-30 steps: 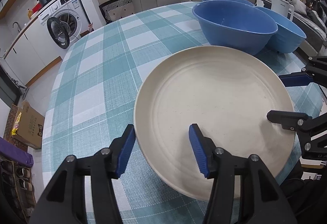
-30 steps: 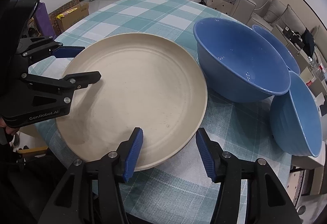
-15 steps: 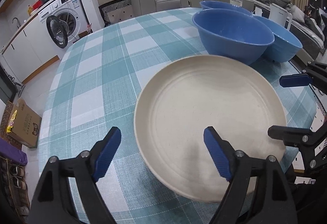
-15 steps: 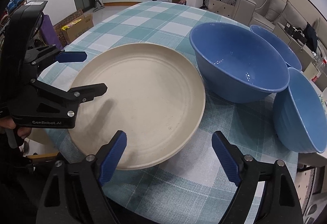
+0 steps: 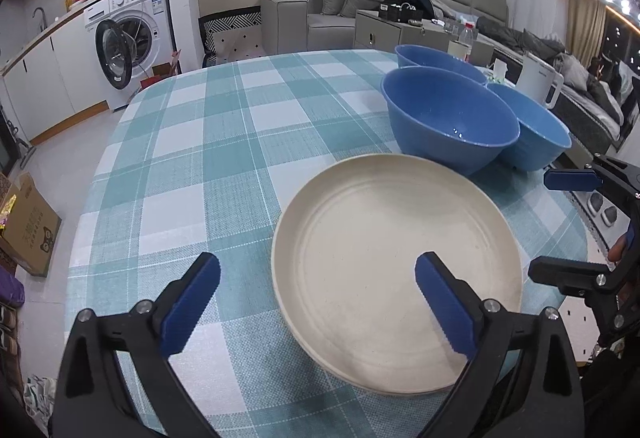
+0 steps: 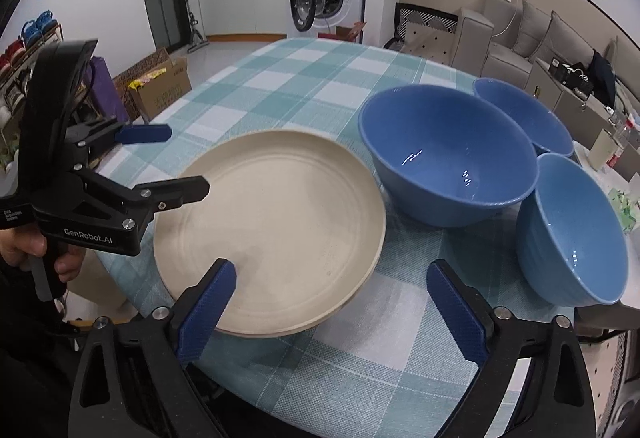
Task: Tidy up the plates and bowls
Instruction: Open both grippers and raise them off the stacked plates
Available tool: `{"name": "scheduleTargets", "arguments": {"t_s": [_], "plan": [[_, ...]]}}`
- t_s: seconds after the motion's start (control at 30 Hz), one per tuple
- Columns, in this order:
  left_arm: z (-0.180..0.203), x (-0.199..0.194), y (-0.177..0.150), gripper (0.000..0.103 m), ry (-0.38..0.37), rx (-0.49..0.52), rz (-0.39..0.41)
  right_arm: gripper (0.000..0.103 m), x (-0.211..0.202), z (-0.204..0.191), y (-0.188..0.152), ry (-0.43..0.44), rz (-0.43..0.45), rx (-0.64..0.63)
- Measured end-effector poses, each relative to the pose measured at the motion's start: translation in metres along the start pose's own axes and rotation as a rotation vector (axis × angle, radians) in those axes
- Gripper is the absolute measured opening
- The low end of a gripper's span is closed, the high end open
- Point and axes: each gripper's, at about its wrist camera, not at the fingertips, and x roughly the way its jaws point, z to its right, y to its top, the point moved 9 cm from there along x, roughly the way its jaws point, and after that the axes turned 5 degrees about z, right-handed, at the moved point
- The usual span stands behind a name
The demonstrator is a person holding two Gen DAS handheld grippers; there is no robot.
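Both grippers are spread wide right now, and neither one is pinching anything. The jaws on both have just been opening, and the cream plate (image 5: 396,258) sits flat on the checked tablecloth (image 5: 224,142) with nothing gripping it.

The left gripper (image 5: 316,298) hangs over the plate's near-left rim: its right finger sits above the plate's inside, its left finger is off over the cloth, and the rim runs between them untouched. The right gripper (image 6: 332,302) is the same deal at the near-right rim, with its left finger over the plate and its right finger over bare cloth.

Just past the plate, ahead of both grippers, there's a big blue bowl (image 6: 448,162) right beside the far rim. Two smaller blue bowls crowd it: one behind (image 6: 524,114), one to its right (image 6: 572,230).

A hand (image 6: 24,246) holds the left gripper's handle.
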Motion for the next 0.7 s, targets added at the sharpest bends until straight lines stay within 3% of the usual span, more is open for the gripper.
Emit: {"name": "scheduleTargets", "arguments": {"t_s": [0.7], "plan": [[-0.014,-0.01,0.012,0.103,0.036,-0.062,0.041,0.102,-0.046,0.039,0.043,-0.01,0.159,0.118]]}}
